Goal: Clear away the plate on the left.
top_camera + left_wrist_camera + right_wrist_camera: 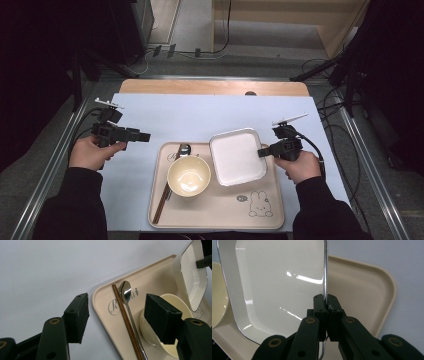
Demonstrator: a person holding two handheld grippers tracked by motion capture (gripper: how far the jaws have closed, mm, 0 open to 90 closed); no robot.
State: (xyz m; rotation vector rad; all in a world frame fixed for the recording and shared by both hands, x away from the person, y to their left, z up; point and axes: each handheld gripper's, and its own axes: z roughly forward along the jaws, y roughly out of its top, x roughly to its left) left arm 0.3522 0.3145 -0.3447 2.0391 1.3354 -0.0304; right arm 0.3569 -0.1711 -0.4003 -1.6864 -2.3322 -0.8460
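While the right tongs (325, 305) pinch the rim of the square white dish (237, 156), the job in hand looks like lifting or shifting that dish on the beige tray (215, 212).

Dish position: far right part of the tray, just beside the cream bowl (188, 175). In the high view its far corner overhangs the tray's edge. Whether its base sits flat or is tipped up I cannot tell.

Doing it well, as I judge it:
- Grip is thin, only the rim's edge between the pads. Keep the wrist level so the dish does not pivot and swing down.
- Move slowly; glazed ware is slick and could slip out of a rim pinch.
- Clear the bowl's lip on the near side before moving sideways.
- Bring the other tongs under or against the opposite rim if the dish sags.

Right tongs: jaws together, clamped on the dish's right rim, pads nearly meeting with the metal-edged lip between them.

Left tongs (116, 315): jaws wide apart, holding nothing, touching nothing. They hang over the blue-white surface (165, 117) beside the tray's left edge, pointed toward the spoon (126, 293) and chopsticks (125, 320) lying beside the bowl.
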